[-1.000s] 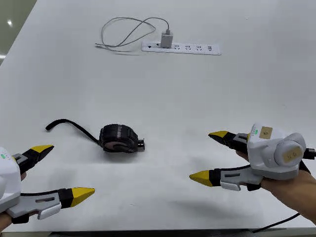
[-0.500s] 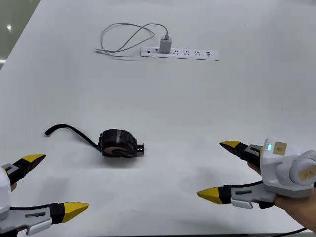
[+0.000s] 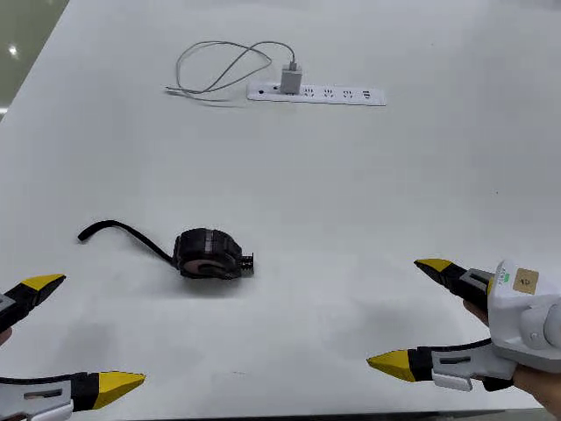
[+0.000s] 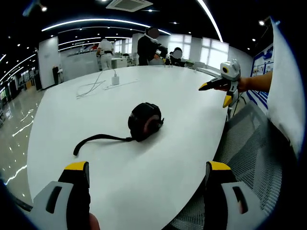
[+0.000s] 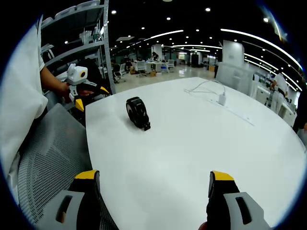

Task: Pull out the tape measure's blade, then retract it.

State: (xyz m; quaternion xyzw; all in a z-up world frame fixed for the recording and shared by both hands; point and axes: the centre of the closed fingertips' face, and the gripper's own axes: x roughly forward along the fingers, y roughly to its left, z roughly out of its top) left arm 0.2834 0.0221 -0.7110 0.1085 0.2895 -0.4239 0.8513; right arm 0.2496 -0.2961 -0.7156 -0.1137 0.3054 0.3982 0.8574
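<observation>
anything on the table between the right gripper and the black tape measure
Nothing: in the head view, bare white tabletop lies between the yellow-tipped right gripper and the round black tape measure.

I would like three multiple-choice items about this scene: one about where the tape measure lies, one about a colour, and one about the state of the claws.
1. Between the left claw and the right claw, the tape measure lies:
A. nearer the left one
B. nearer the right one
C. held in the right one

2. The tips of both claws are:
A. red
B. yellow
C. blue

3. The claws are:
A. both shut
B. both open and empty
C. the left one shut on the tape measure

Answers:
1 A: in the head view it rests on the table, toward the left side.
2 B: the head view and both gripper views show yellow tips.
3 B: each gripper view shows its jaws wide apart with nothing between them.
</observation>
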